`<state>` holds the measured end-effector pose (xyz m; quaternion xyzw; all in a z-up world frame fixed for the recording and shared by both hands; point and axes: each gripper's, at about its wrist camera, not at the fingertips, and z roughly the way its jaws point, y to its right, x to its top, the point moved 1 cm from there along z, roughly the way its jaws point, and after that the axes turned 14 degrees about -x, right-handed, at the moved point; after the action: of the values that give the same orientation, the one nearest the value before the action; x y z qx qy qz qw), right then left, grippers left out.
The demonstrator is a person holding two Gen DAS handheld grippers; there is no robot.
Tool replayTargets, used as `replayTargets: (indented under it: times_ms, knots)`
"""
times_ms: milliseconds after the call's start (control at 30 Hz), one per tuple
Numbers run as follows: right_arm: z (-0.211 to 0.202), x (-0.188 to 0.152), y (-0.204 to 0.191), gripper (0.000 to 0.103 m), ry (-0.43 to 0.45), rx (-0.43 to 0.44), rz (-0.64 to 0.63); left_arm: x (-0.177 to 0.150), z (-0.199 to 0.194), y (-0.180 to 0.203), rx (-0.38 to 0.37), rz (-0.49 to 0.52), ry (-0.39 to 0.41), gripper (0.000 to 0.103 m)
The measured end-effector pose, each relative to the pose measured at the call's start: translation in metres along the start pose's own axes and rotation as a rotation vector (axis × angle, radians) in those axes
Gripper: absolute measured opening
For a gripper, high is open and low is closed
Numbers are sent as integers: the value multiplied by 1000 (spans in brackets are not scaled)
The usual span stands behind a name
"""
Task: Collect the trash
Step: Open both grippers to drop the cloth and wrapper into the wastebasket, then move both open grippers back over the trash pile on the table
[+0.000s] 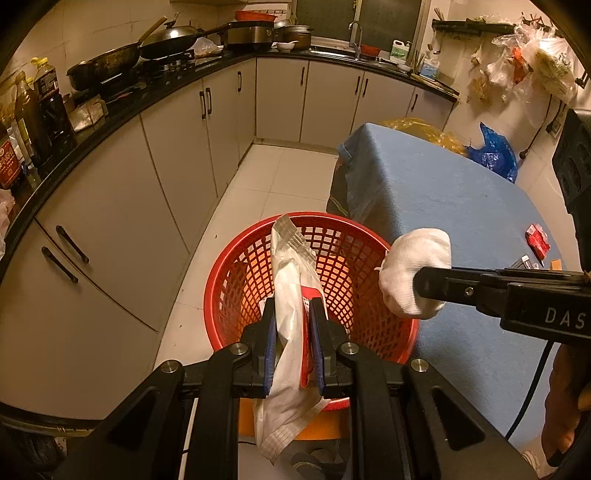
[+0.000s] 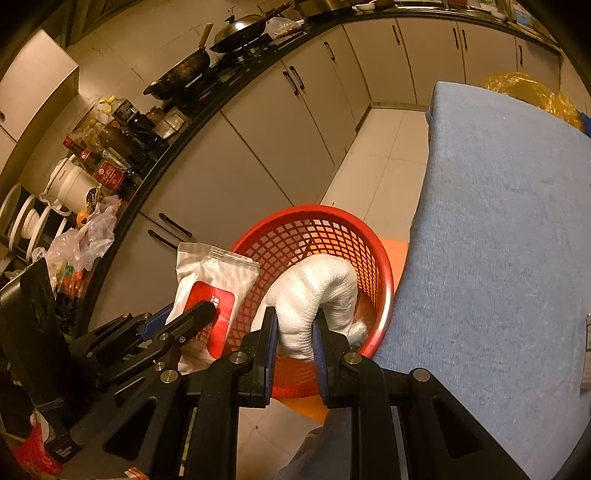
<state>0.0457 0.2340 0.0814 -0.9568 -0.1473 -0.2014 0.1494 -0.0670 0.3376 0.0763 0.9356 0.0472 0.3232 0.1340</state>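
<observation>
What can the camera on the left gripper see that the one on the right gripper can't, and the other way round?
Only the left wrist view shows the sink tap, the plastic bags hanging on the wall, the blue plastic bag and a small red wrapper on the blue tablecloth.

Only the right wrist view shows the white kettle and crumpled clear bags on the counter.

Both show the red basket, the left gripper clamping a white wet-wipes pack, the right gripper clamping a white paper wad, and the woks.
</observation>
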Motion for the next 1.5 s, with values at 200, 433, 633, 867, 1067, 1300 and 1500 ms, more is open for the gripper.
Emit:
replayTargets:
  times_ms: [200, 433, 633, 867, 1067, 1300, 1500]
  knots:
    - [8, 10, -2, 25, -10, -20, 1, 3, 6, -4, 2, -3, 1, 16]
    - [6, 15, 2, 40, -5, -31, 20, 6, 5, -5, 12, 8, 22, 43]
    - [-14, 13, 9, 40, 36, -39, 29, 8, -1, -4, 16, 4, 32, 45]
    - [-37, 0, 25, 51, 71, -59, 48, 5, -12, -1, 22, -12, 53, 50]
    - [-46, -15, 39, 55, 64, -74, 68, -3, -18, 8, 22, -19, 56, 52]
    - [-55, -36, 55, 56, 54, -73, 83, -16, -20, 29, 15, -3, 44, 53]
    - [-67, -56, 79, 58, 56, -89, 108, -26, -16, 56, -4, 9, 24, 54]
